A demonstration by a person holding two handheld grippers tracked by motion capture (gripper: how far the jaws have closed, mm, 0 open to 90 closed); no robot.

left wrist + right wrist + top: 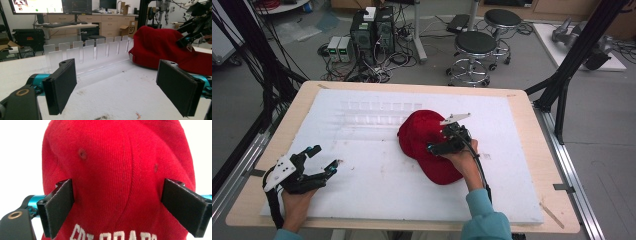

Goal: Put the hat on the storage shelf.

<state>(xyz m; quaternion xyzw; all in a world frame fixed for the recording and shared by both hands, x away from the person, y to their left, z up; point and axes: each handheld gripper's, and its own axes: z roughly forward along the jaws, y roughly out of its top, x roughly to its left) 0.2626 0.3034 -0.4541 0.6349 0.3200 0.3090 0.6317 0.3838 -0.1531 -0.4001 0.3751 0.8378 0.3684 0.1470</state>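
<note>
Red corduroy baseball cap [426, 142] with white lettering on its front lies on the white foam board [362, 190] covering the pale wooden table [532, 125], right of centre, its brim toward the person. Beyond it sits a clear plastic slotted rack [87, 53]. The right gripper [451, 140] hovers over the cap's crown with jaws spread wide on either side of it (gripping nothing yet). The left gripper [323, 160] rests apart near the board's left edge, jaws likewise spread and empty. Judging by this, a grasp of the cap is being lined up; the next move calls for lowering and closing on a fold of fabric.
</note>
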